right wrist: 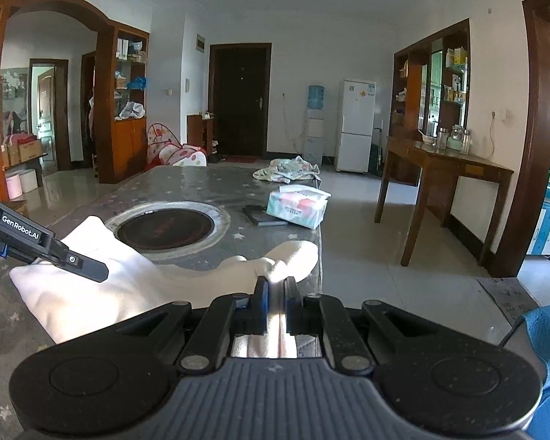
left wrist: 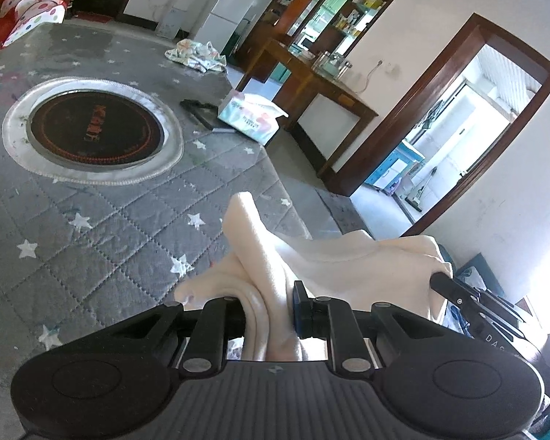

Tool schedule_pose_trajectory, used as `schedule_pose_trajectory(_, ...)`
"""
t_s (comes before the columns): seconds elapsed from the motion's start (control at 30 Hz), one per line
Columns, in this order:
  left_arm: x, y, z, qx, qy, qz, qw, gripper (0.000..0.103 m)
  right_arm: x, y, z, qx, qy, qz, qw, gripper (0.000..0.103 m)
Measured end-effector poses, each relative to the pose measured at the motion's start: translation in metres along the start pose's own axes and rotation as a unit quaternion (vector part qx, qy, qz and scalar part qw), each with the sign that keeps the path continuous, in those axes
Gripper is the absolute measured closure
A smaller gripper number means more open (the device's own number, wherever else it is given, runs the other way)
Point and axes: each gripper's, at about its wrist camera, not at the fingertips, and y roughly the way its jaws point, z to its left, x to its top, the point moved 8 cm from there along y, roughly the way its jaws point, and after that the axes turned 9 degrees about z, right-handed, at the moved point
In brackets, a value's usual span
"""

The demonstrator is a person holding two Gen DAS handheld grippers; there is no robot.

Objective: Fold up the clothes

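Cream fleece garment (right wrist: 91,293) lies at the near edge of the grey star-quilted table cover (left wrist: 91,201), partly lifted. The left gripper (left wrist: 271,308) is clenched on a bunched fold; the right gripper (right wrist: 275,293) pinches another edge. Beyond sit a round black hotplate (left wrist: 95,128) and a tissue pack (right wrist: 297,207).

Cream garment (right wrist: 102,293) bunched, lifted at table edge.
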Motion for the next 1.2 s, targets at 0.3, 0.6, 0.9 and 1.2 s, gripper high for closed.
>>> schedule_pose_trajectory(0.3, -0.008, 0.020, 0.009, 0.009, -0.011, 0.026, 0.9996, 0.085, -0.015, 0.018, -0.004, 0.005, 0.010, 0.022, 1.000, 0.096)
schedule_pose_trajectory(0.6, -0.021, 0.033, 0.016, 0.017, -0.016, 0.049, 0.9985, 0.085, -0.029, 0.030, -0.009, 0.006, 0.017, 0.042, 0.999, 0.096)
schedule_pose_trajectory(0.9, -0.036, 0.042, 0.027, 0.026, -0.027, 0.069, 0.9969, 0.085, -0.045, 0.049, -0.012, 0.003, 0.019, 0.068, 0.997, 0.096)
schedule_pose_trajectory(1.2, -0.045, 0.049, 0.041, 0.034, -0.042, 0.080, 0.9954, 0.085, -0.064, 0.071, -0.016, -0.002, 0.030, 0.100, 0.995, 0.095)
